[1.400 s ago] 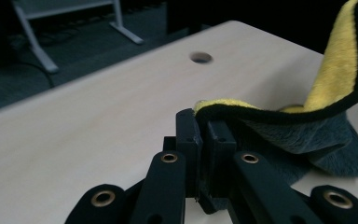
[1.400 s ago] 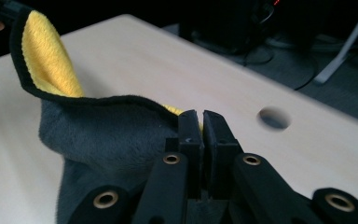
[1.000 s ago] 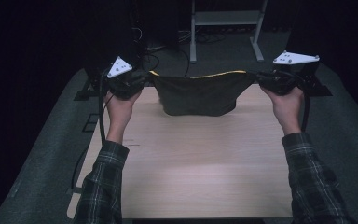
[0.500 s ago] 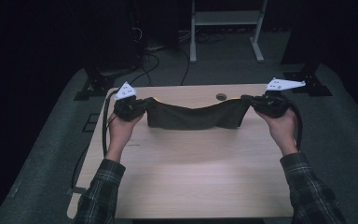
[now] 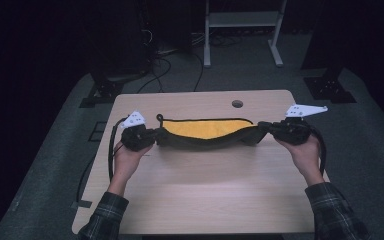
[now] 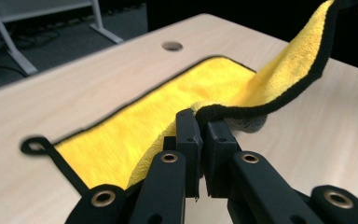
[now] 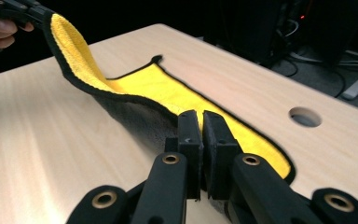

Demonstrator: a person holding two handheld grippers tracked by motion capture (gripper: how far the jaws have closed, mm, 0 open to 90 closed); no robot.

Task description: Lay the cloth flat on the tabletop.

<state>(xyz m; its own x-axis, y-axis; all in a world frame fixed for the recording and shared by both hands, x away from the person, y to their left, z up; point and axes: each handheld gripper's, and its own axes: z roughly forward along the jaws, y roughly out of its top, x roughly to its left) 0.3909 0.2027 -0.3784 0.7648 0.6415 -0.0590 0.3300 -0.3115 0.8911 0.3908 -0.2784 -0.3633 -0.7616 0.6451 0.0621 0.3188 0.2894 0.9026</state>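
From the high view, a round cable hole (image 5: 237, 103) is sitting near the desk's (image 5: 205, 200) far edge, a white stand (image 5: 240, 20) is standing on the floor beyond, and nothing is blocking the wide bare wood toward the near edge. The towel (image 5: 205, 131), yellow inside, dark outside, is stretching across the far half between the left gripper (image 5: 150, 136) and right gripper (image 5: 265, 129).

In the left gripper view, its fingers (image 6: 189, 135) are clamping the towel's black-bound edge.

In the right gripper view, its fingers (image 7: 214, 135) are pinching the other end; a hanging loop (image 7: 156, 59) is lying flat.
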